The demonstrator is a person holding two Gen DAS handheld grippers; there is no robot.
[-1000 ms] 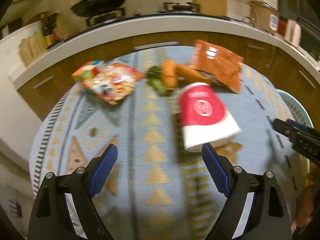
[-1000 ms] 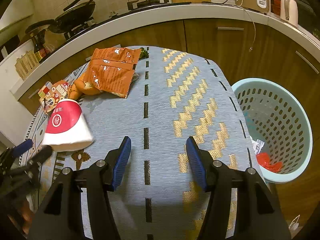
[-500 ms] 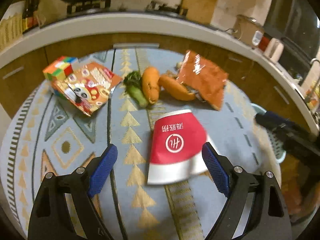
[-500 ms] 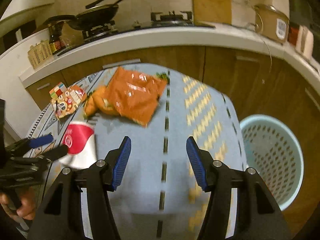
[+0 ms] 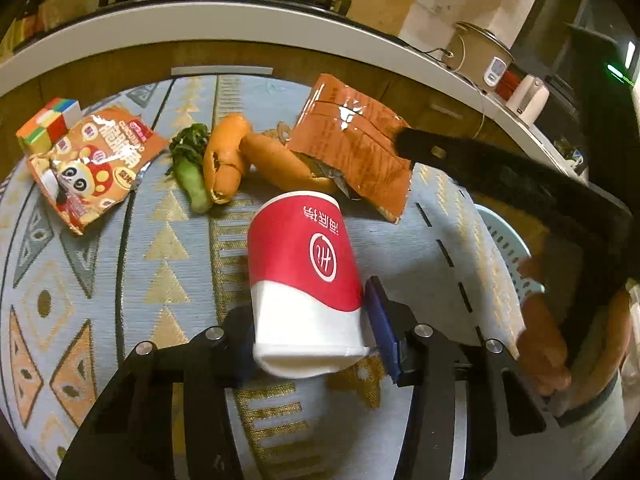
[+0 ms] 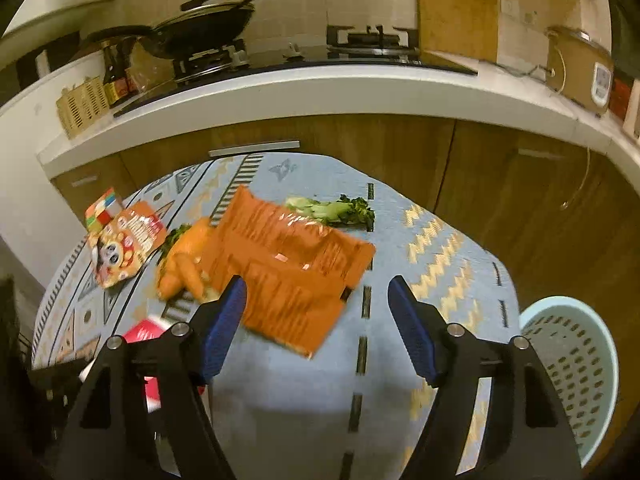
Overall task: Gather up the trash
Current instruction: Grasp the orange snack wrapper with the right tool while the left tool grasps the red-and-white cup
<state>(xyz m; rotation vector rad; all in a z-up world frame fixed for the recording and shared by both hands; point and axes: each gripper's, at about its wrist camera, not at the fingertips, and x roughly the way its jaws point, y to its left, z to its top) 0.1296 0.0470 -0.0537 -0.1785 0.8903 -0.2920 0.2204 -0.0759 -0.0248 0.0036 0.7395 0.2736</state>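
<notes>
the patterned blue cloth [image 5: 120, 240] covers the bench, with a pale blue perforated basket [image 6: 568, 364] off its right edge. on it lies a creased orange foil wrapper [image 6: 288, 268], its near end between the spread blue pads of the released right tool [image 6: 316, 324], not touching them. nearer the left edge, the left tool [image 5: 308, 328] is clenched on the white rim end of a red-and-white paper cup [image 5: 304, 276] lying on its side.

Black tongs [image 6: 316, 320] w/ blue pads [image 6: 412, 332]
</notes>
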